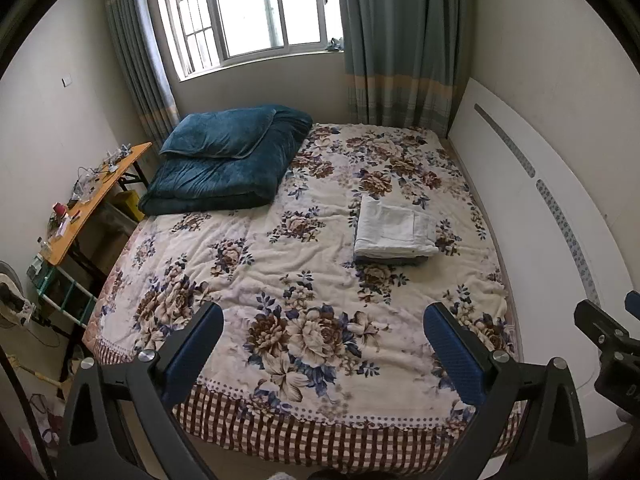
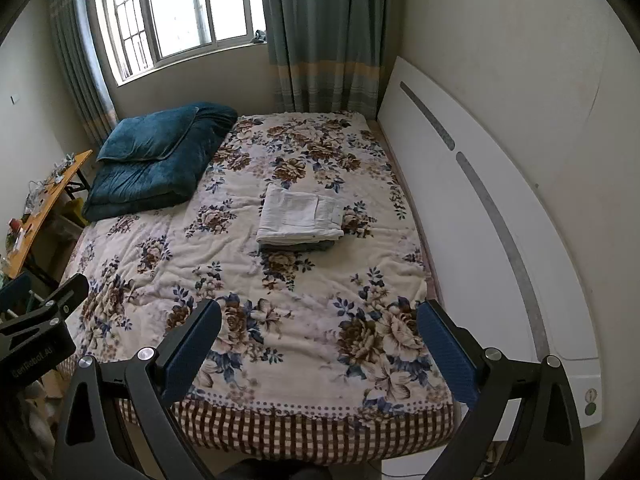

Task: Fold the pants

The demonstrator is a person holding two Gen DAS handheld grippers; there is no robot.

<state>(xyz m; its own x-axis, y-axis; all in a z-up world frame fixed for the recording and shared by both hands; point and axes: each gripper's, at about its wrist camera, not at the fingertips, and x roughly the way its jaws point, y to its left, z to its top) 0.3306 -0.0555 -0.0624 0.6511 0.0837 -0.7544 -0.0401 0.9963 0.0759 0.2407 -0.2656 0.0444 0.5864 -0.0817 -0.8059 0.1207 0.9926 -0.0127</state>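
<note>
White pants [image 1: 394, 230] lie folded in a neat rectangle on top of a folded grey garment [image 1: 400, 260], on the right half of the floral bedspread [image 1: 280, 264]. They also show in the right wrist view [image 2: 300, 218]. My left gripper [image 1: 324, 332] is open and empty, held above the foot of the bed, well short of the stack. My right gripper [image 2: 320, 328] is open and empty too, at the same distance. Each gripper shows at the edge of the other's view: the right gripper [image 1: 608, 340] and the left gripper [image 2: 44, 320].
A folded dark teal quilt [image 1: 228, 160] lies at the far left of the bed. A white headboard panel [image 1: 532, 216] runs along the right side. An orange side table [image 1: 92, 196] with clutter stands left of the bed. A window and curtains [image 1: 400, 40] are behind.
</note>
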